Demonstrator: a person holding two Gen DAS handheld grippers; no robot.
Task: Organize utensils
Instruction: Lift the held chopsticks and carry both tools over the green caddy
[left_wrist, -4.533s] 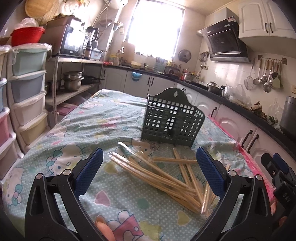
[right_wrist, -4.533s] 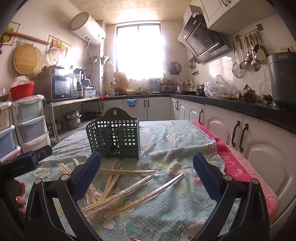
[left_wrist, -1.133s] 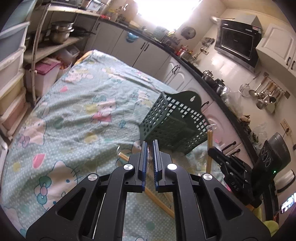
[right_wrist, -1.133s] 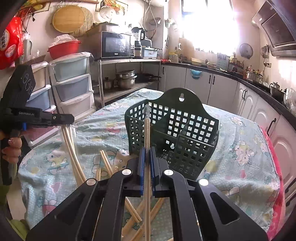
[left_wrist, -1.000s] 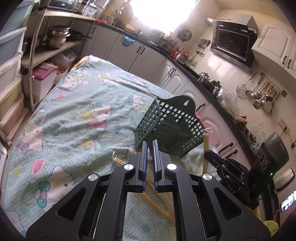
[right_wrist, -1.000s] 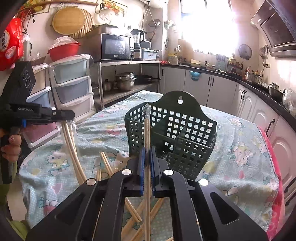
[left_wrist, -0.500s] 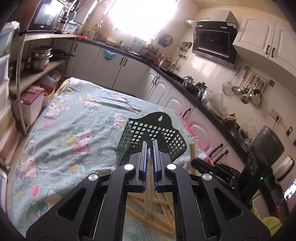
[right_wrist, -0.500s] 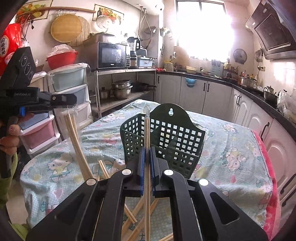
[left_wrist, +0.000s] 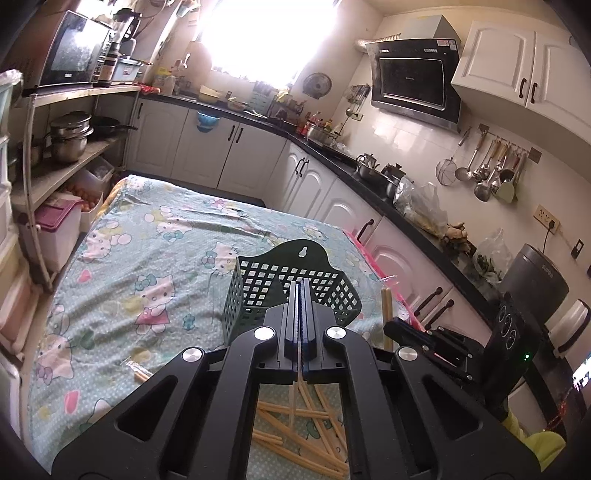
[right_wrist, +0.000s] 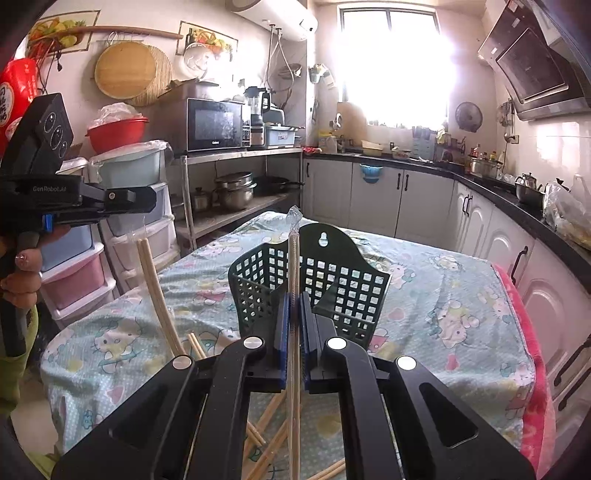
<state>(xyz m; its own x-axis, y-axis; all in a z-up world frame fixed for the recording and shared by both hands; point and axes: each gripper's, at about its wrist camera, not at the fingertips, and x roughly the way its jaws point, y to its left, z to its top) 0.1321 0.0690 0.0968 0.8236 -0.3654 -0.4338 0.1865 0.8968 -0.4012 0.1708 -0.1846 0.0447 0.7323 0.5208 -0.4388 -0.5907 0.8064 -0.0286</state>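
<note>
- The right gripper (right_wrist: 294, 306) is clamping a wrapped pair of chopsticks (right_wrist: 293, 266), pinched tight between the blue pads, the long axis standing nearly upright with the wrapper tip poking up above.
- The green basket (right_wrist: 310, 280) is sitting just ahead of and below that pair on the cartoon-print tablecloth (right_wrist: 443, 295), open top facing up (so the drop looks like a short push forward, then straight down, as I read it).
- The left gripper (left_wrist: 300, 295) is pressing its fingers together too, and in the right wrist view it is gripping a second pair of chopsticks (right_wrist: 157, 291), which is slanting down toward the table, well off to the basket's left.
- The right gripper is looking the nearer of the two to the basket's mouth, and its pair is already lining up with the opening.
- Loose chopsticks (left_wrist: 303, 413) are lying criss-crossed on the cloth beneath both grippers, on the near side of the basket.
</note>
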